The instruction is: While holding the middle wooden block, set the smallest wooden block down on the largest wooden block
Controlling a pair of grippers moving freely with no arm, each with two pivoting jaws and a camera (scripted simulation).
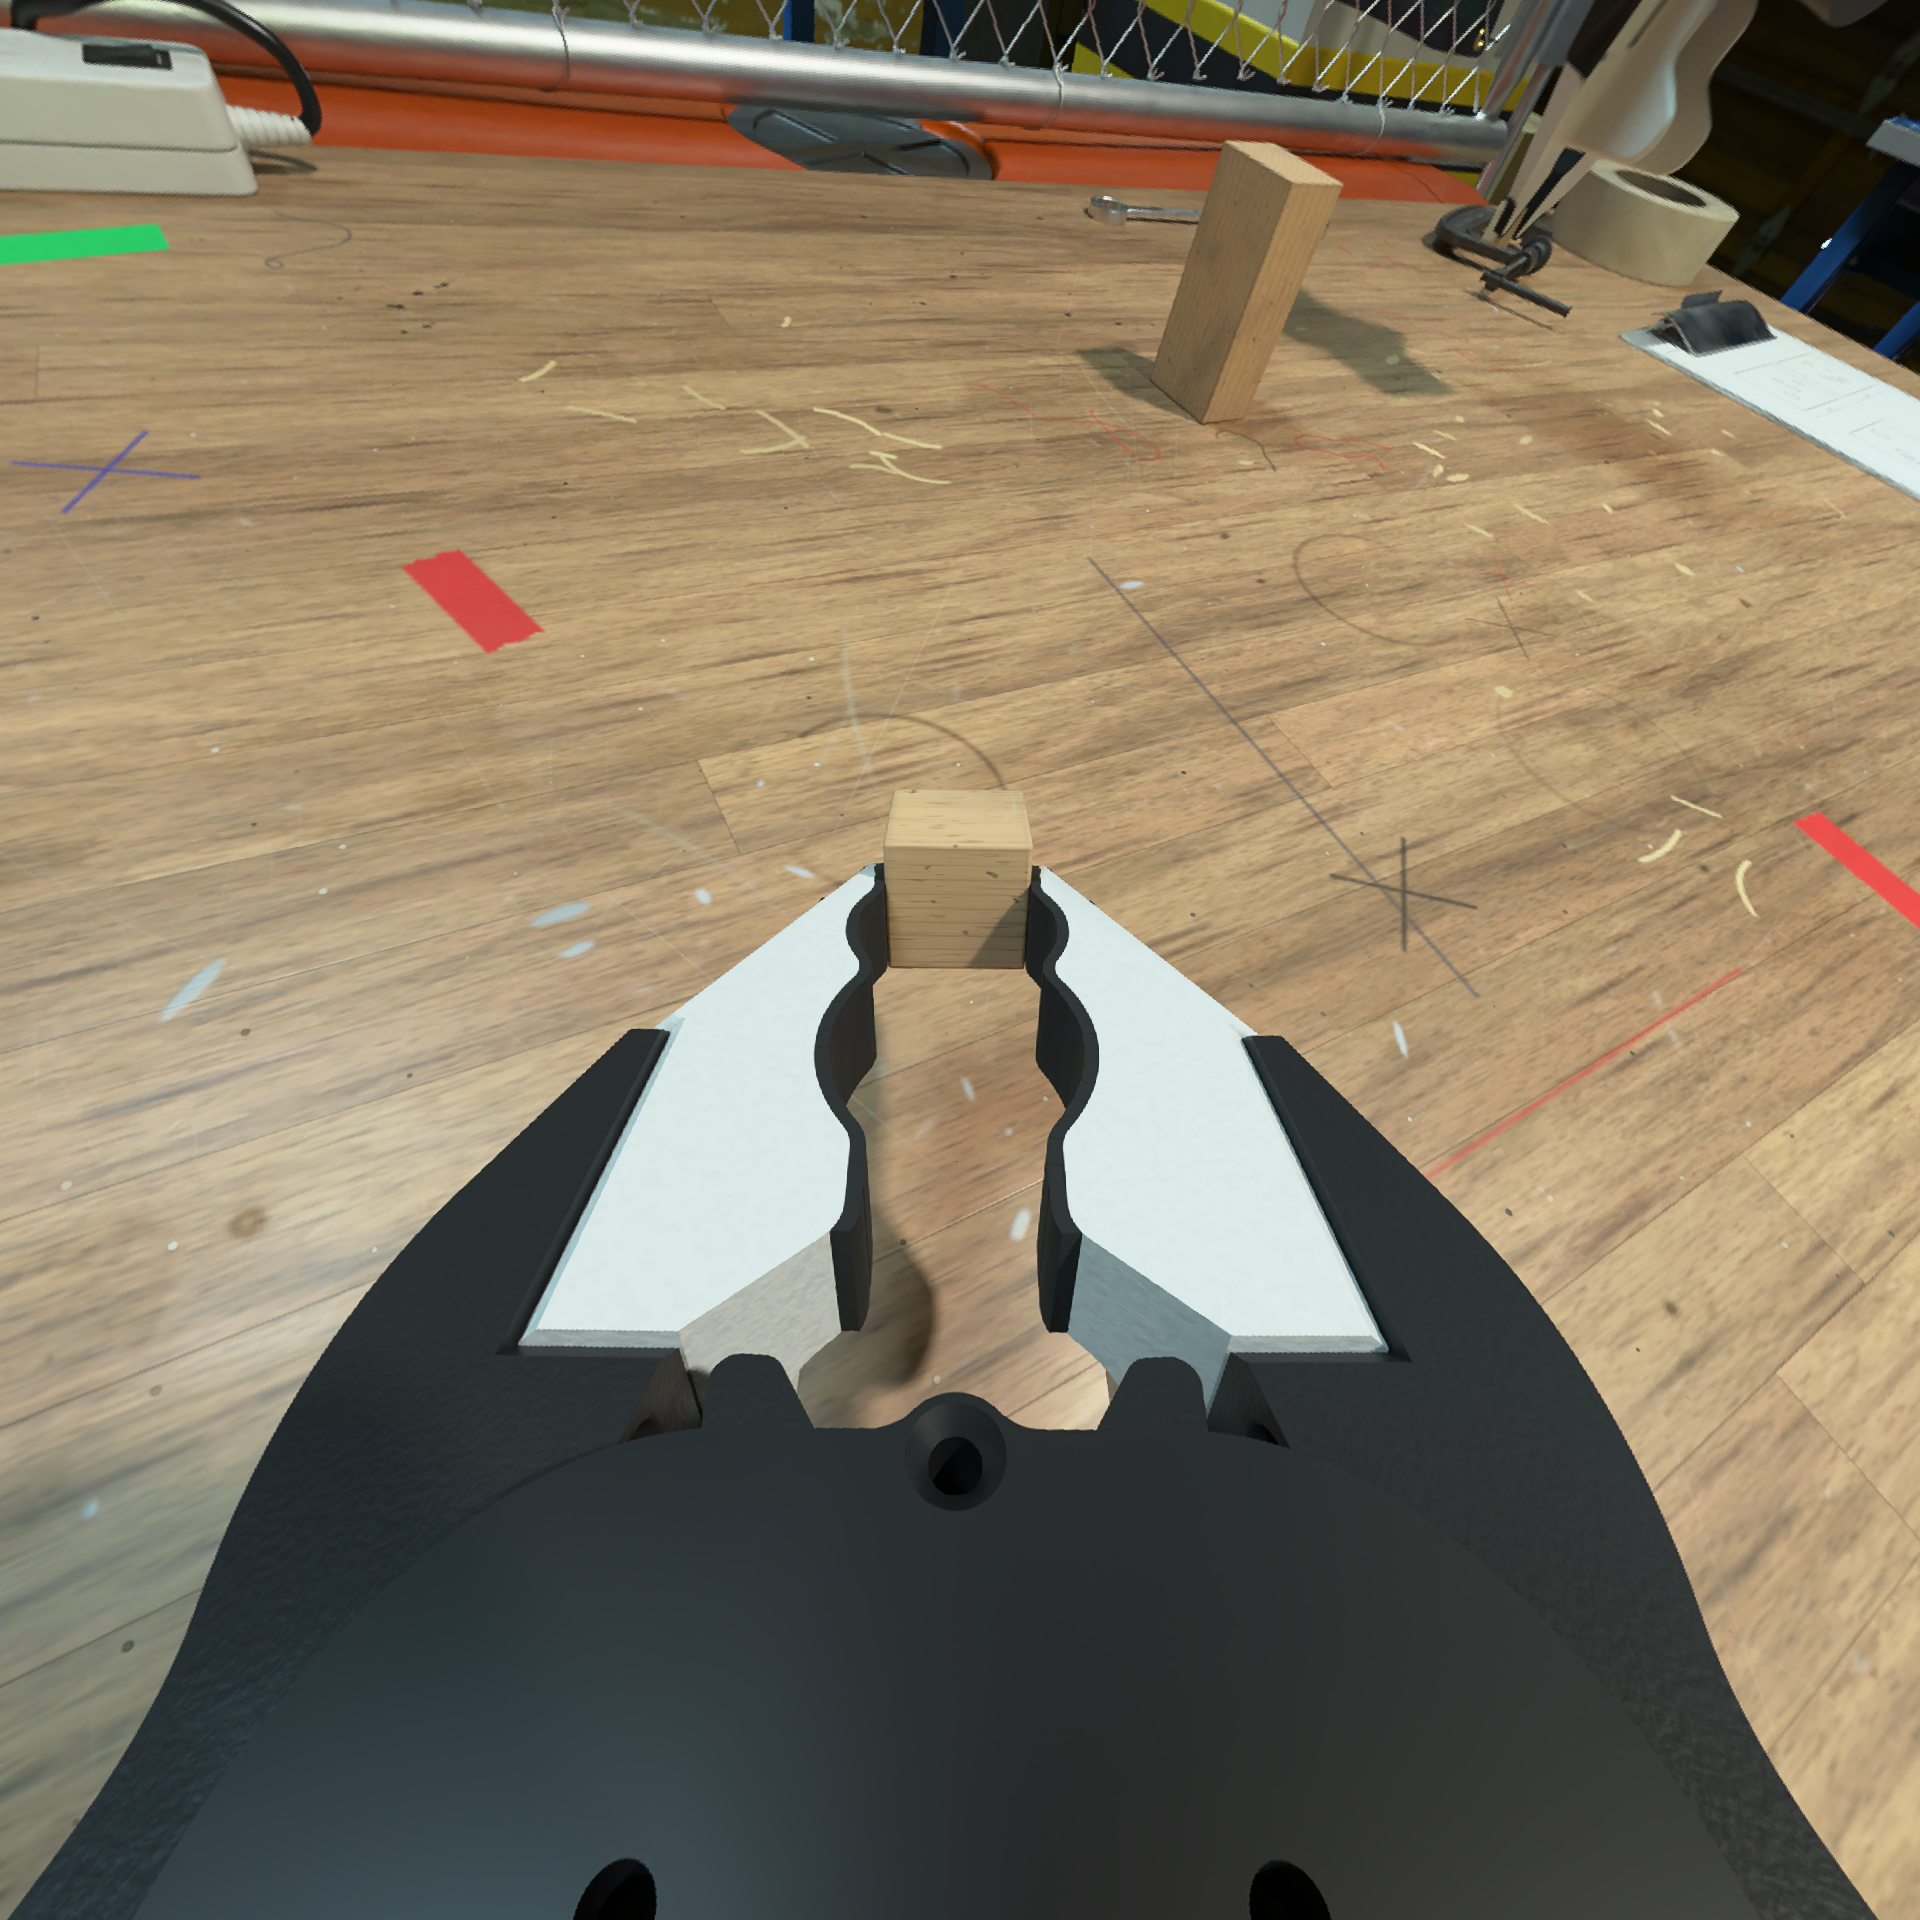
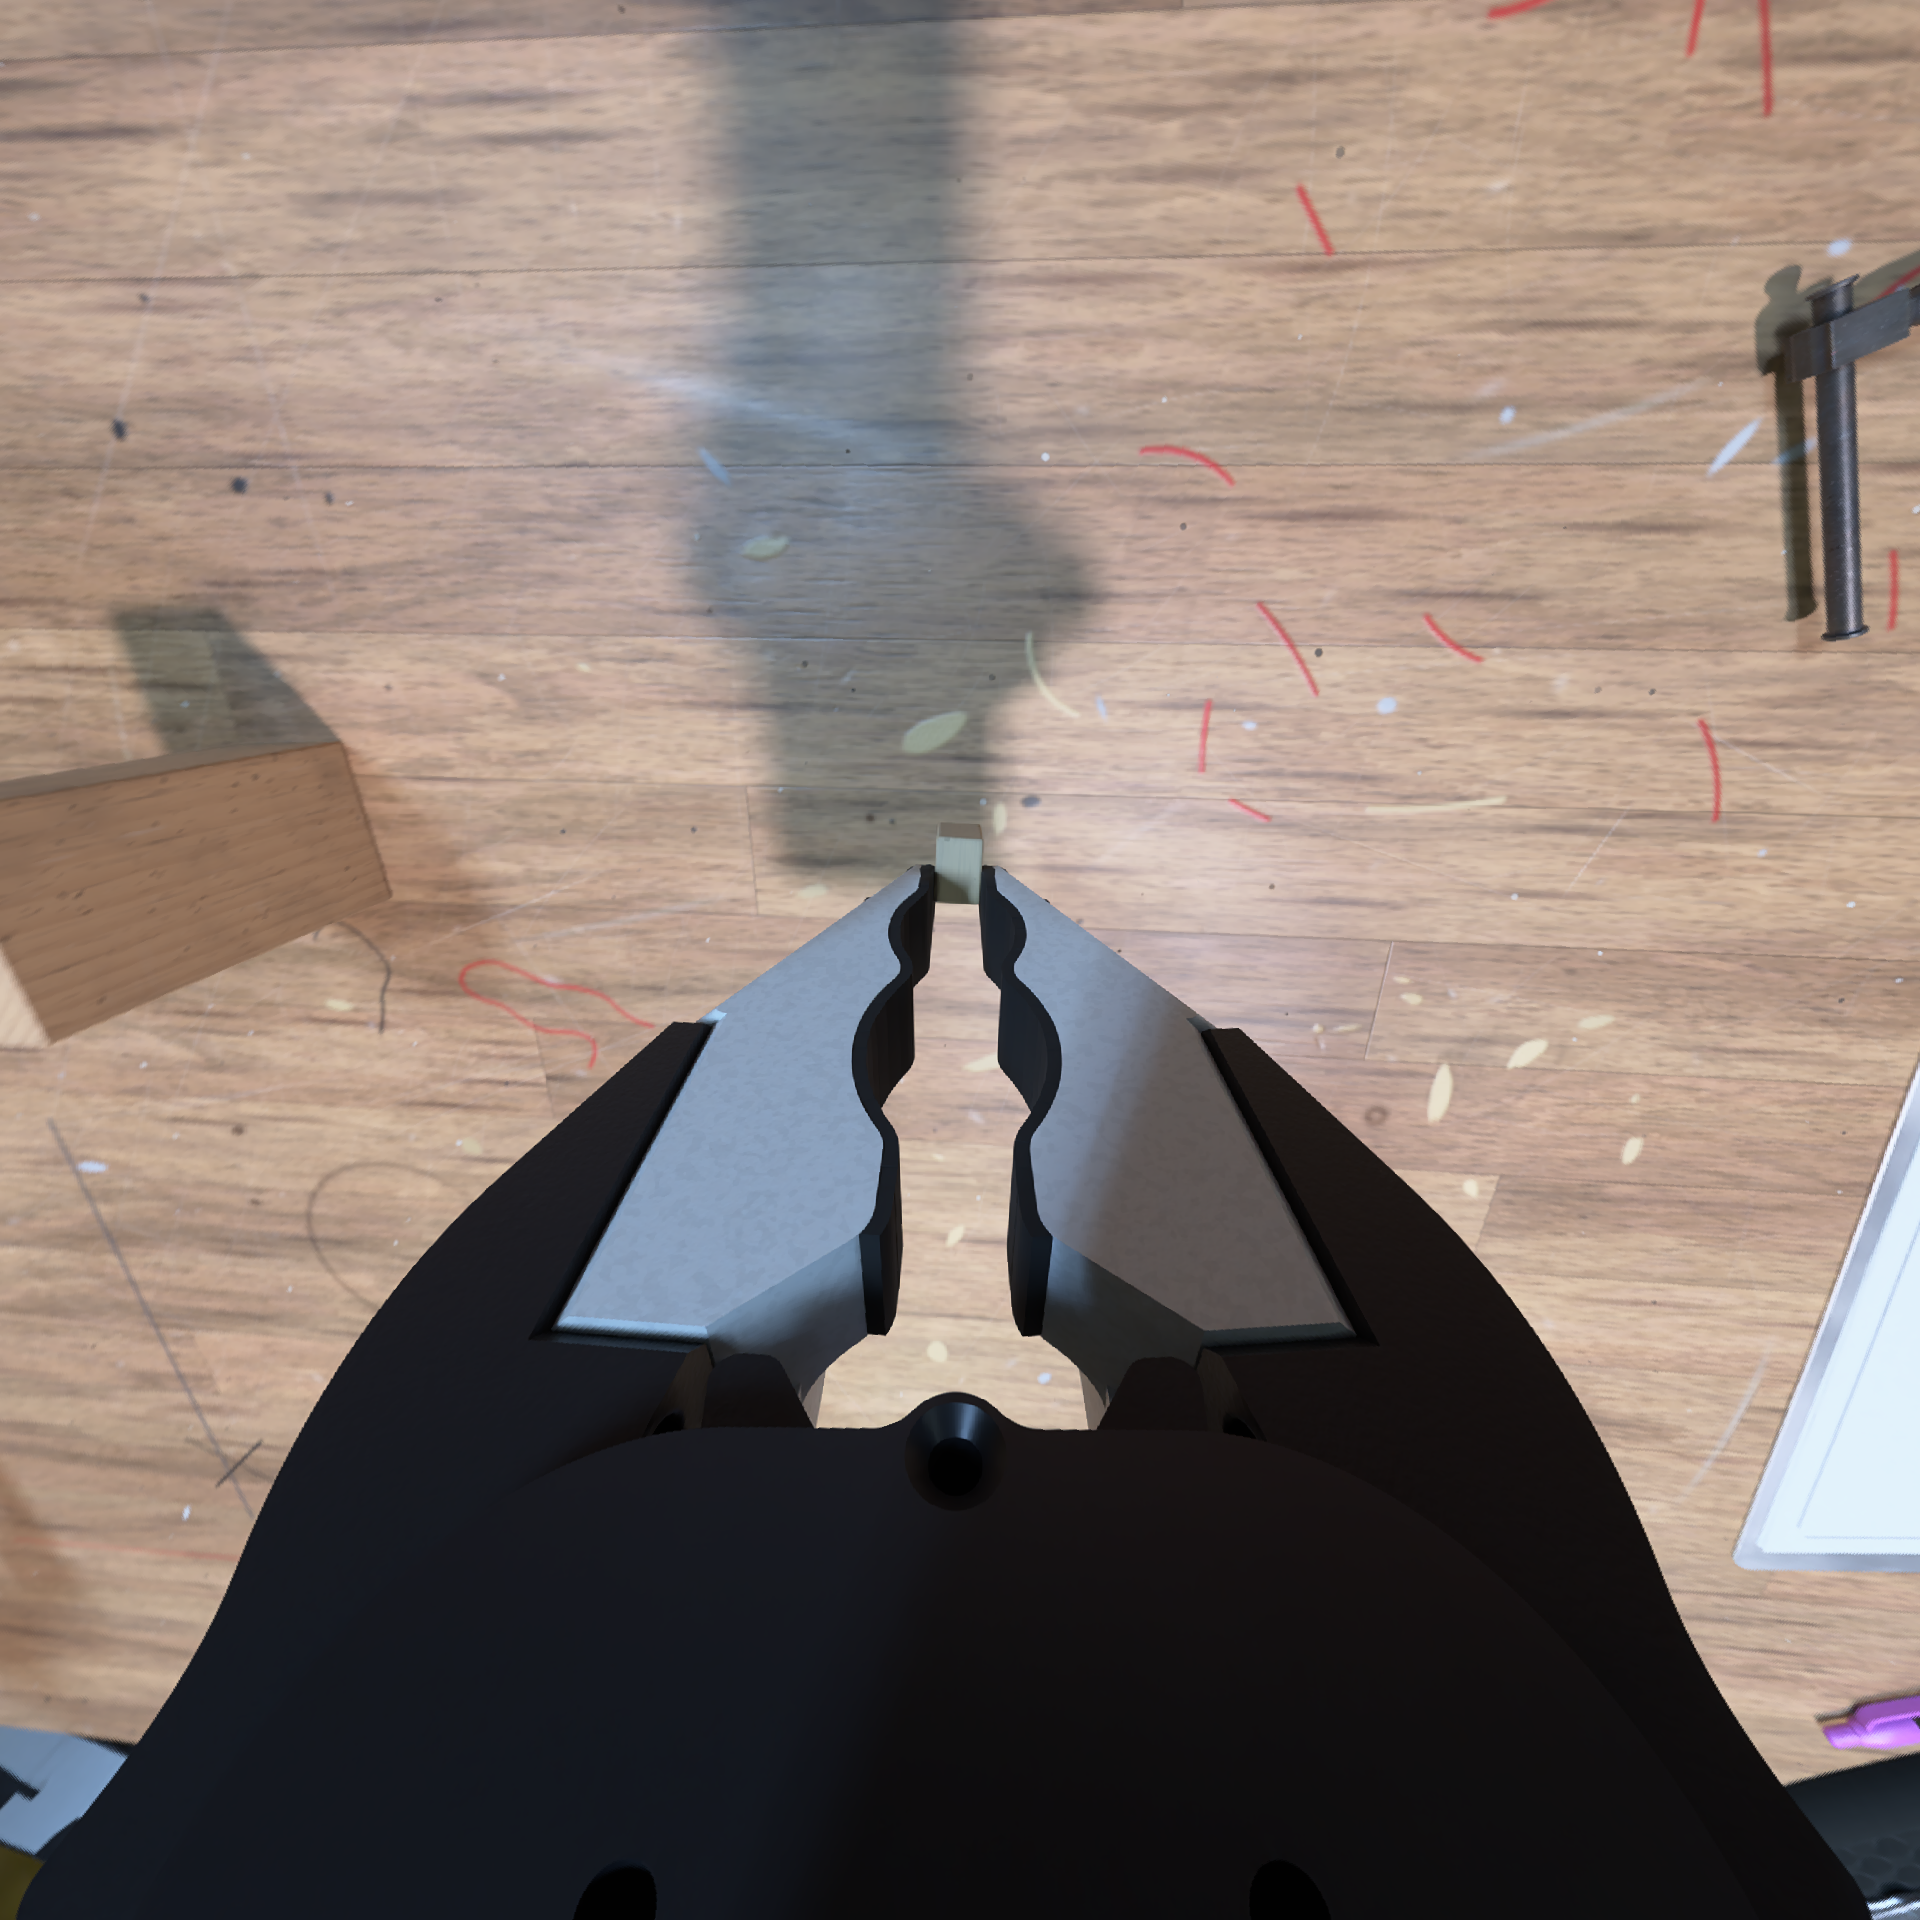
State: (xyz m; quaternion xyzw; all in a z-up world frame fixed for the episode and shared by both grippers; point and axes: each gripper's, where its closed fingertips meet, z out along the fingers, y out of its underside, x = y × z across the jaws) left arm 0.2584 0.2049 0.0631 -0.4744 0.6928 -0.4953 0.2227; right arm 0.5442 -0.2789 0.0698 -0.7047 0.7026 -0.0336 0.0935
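My left gripper (image 1: 956,914) is shut on the middle wooden block (image 1: 956,883), a pale cube held at the fingertips above the wooden table. The largest wooden block (image 1: 1242,286) stands upright at the far right of the left wrist view. It also shows in the right wrist view (image 2: 177,883), at the left edge. My right gripper (image 2: 958,883) is shut on the smallest wooden block (image 2: 958,860), a tiny pale cube pinched at the fingertips. It hangs above the table, to the right of the largest block. The right gripper also shows far off in the left wrist view (image 1: 1507,223).
A roll of tape (image 1: 1642,218) and a clipboard (image 1: 1808,405) lie at the far right. A metal clamp (image 2: 1834,457) lies right of my right gripper, and a white sheet (image 2: 1860,1403) sits near its right edge. A rail with mesh (image 1: 727,73) bounds the table's far edge.
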